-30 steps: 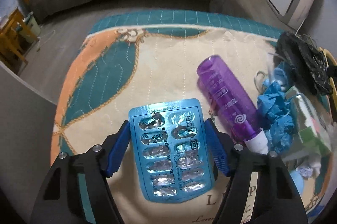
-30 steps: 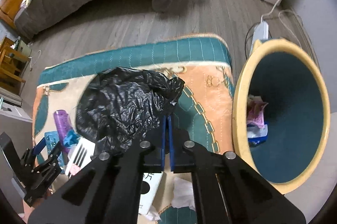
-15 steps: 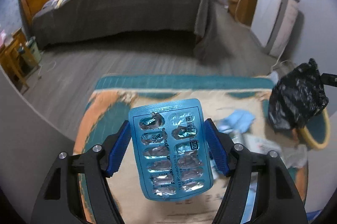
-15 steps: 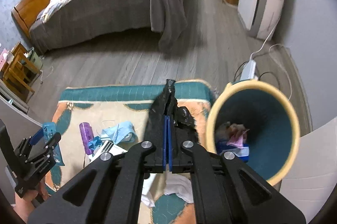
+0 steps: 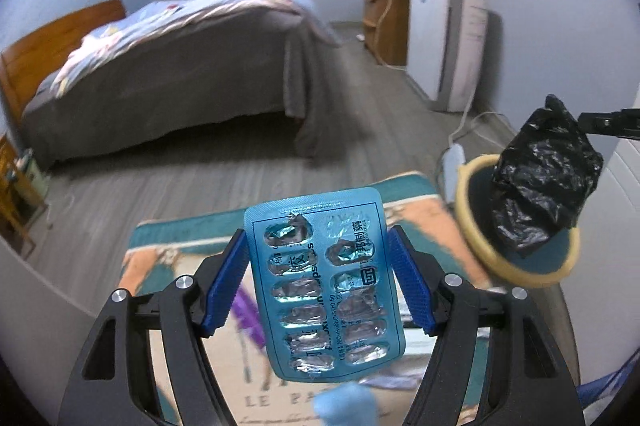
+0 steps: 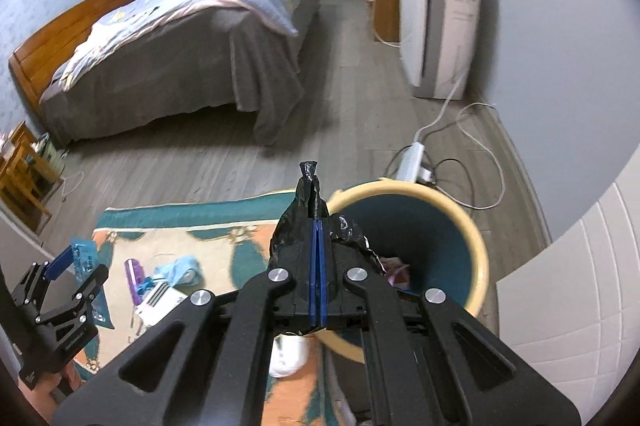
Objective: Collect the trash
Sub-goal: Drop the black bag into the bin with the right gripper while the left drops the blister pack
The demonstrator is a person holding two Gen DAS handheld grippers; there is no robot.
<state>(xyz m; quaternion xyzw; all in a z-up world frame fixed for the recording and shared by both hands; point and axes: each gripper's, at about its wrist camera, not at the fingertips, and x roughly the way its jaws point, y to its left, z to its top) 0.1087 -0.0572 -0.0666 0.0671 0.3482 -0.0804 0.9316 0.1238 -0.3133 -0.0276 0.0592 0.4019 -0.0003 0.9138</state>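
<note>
We see a shiny blue pill sheet [image 5: 324, 286] with silver foil, a glossy black bag [image 5: 544, 186], a cream bin [image 6: 478, 266] with teal inside, and a rug [image 6: 208, 226] patterned teal, orange and beige.

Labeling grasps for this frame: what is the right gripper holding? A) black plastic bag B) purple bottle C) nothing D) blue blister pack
A: the right gripper has its fingers shut on the black plastic bag, which hangs above the yellow-rimmed bin; the blister pack sits in the left gripper.
</note>
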